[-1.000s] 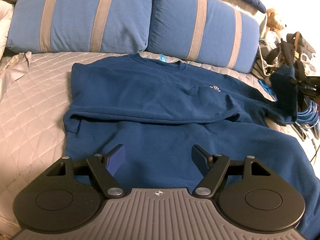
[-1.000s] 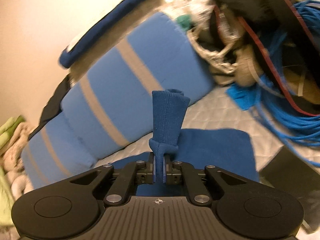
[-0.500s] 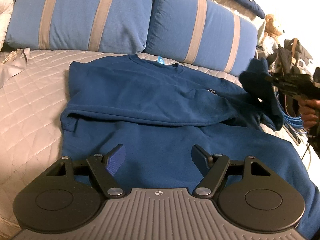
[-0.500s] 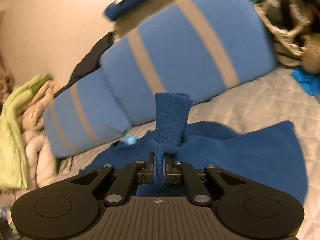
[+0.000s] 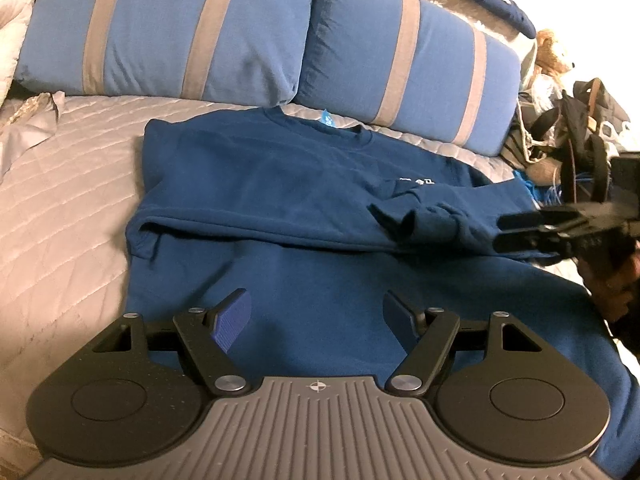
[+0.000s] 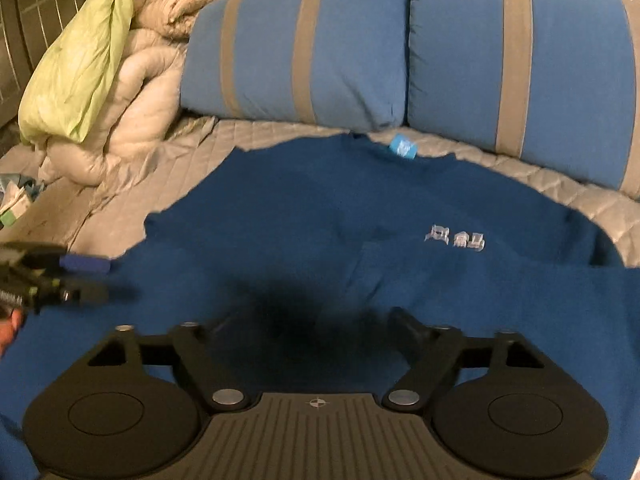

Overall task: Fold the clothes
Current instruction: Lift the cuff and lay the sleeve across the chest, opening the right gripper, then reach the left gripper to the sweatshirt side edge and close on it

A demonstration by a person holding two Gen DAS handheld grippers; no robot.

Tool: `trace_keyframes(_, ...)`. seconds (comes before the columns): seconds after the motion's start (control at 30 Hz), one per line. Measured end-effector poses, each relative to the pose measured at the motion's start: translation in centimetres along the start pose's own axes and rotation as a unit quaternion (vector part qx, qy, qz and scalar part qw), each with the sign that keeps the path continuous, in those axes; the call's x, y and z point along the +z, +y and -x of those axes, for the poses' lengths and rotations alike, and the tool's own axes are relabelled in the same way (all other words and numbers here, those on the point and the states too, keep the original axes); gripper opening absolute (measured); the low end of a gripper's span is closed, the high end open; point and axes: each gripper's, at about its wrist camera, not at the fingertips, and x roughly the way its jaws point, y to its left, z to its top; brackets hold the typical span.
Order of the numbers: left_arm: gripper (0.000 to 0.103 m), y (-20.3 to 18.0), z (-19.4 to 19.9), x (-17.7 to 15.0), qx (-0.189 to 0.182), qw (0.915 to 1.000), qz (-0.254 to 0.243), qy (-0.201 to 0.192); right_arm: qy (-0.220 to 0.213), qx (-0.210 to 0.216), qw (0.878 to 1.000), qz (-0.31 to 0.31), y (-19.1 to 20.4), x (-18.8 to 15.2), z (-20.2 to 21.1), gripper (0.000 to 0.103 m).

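Navy sweatshirt (image 5: 304, 208) lies flat on the quilted bed cover (image 5: 68, 200), collar at 12 o'clock toward two blue striped pillows (image 5: 172, 28). A light blue neck tag (image 6: 402, 147) shows at the collar; small white chest lettering (image 6: 456, 239) sits toward 2 o'clock in the right wrist view. Both sleeves lie across the chest: one runs from the fold at 9 o'clock across the body, the other comes in from 3 o'clock, and its bunched cuff (image 5: 436, 216) rests just below the lettering. The lower body of the garment spreads toward 6 o'clock, under both cameras.

Left gripper (image 5: 316, 316): jaws spread wide, nothing between them, blue pads visible, poised over the lower half of the sweatshirt. Contact with the fabric cannot be told.

Right gripper (image 6: 316, 320): jaws wide apart, empty, over the sweatshirt's middle; a dark shadow falls on the cloth between the fingers. In the left wrist view it enters from 3 o'clock, just beside the folded sleeve, with the person's hand (image 5: 612, 280) behind it.

Crumpled beige and green bedding (image 6: 100, 60) is piled at 10 o'clock in the right wrist view. Bags and blue cord (image 5: 568, 148) are heaped off the bed at 2 o'clock in the left wrist view.
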Motion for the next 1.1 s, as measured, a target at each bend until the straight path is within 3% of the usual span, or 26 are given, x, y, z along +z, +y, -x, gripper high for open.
trace_keyframes(0.17,0.072,-0.7,-0.5,1.2,0.016,0.9993,-0.012,0.032,-0.018,-0.011,0.999,-0.033,-1.3,-1.6,2.7,0.093)
trace_keyframes(0.23,0.072,-1.3,-0.6,2.3,0.004,0.9994,-0.005,0.035,-0.03,-0.024,0.998,-0.043,-1.7,-2.3,3.8,0.094)
trace_keyframes(0.33,0.073,-1.7,-1.6,4.6,-0.044,0.9969,0.047,0.046,-0.047,-0.04,0.997,-0.042,-1.4,-2.9,4.7,0.099)
trace_keyframes(0.47,0.072,-1.7,-4.4,7.4,-0.11,0.9842,0.123,0.063,-0.068,-0.06,0.995,-0.034,-0.8,-3.7,5.6,0.103)
trace_keyframes(0.57,0.072,-1.2,-7.5,8.6,-0.147,0.9687,0.186,0.074,-0.081,-0.067,0.994,-0.022,0.0,-4.2,6.0,0.103)
trace_keyframes(0.67,0.072,-0.1,-11.2,8.5,-0.188,0.9399,0.271,0.088,-0.086,-0.058,0.995,-0.015,0.8,-4.5,5.7,0.103)
trace_keyframes(0.87,0.071,1.1,-16.9,7.0,-0.186,0.912,0.343,0.125,-0.085,-0.041,0.995,-0.022,1.5,-4.9,4.8,0.103)
trace_keyframes(1.03,0.07,2.2,-18.1,5.5,-0.205,0.8885,0.391,0.126,-0.081,-0.032,0.996,-0.031,1.2,-5.1,4.6,0.103)
trace_keyframes(1.1,0.068,2.7,-18.0,4.9,-0.219,0.8737,0.417,0.122,-0.079,-0.026,0.996,-0.039,1.0,-5.1,4.4,0.103)
